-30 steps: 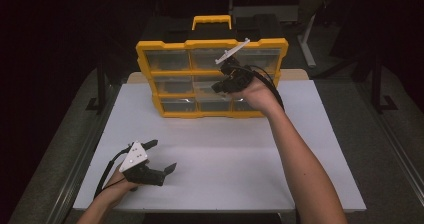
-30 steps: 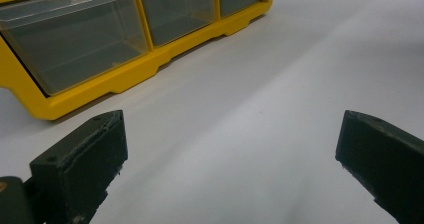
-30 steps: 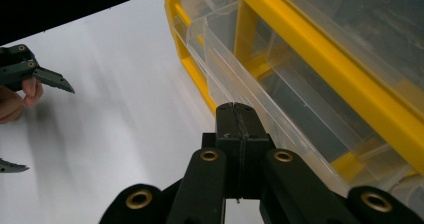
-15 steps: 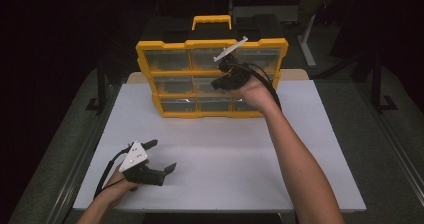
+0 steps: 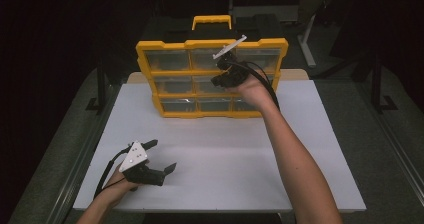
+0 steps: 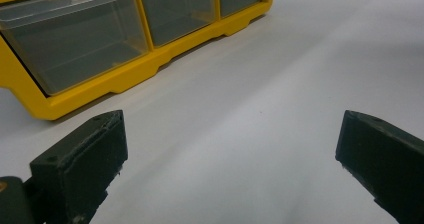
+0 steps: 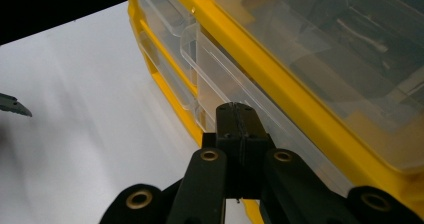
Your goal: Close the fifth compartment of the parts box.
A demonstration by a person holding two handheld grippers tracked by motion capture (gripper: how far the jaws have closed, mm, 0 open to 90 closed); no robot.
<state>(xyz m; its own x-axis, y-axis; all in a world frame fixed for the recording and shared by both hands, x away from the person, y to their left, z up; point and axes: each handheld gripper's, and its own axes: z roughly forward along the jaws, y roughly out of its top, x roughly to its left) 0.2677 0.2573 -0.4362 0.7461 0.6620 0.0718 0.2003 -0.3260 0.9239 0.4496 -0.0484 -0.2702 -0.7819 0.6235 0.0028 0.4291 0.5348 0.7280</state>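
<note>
Right claw (image 7: pixel 235 115) pressed shut at the yellow organizer (image 5: pixel 212 77), seen close; left claw (image 5: pixel 162 156) spread wide

My left gripper (image 5: pixel 162 156) rests low near my side, jaws spread wide. My right arm (image 5: pixel 295 154) reaches forward, its gripper (image 5: pixel 218 79) raised with jaws pressed together.

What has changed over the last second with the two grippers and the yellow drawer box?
Hardly anything. The right gripper has stayed at the middle row of the yellow drawer organizer, jaws shut. The left gripper still rests open at the table's near left.
</note>
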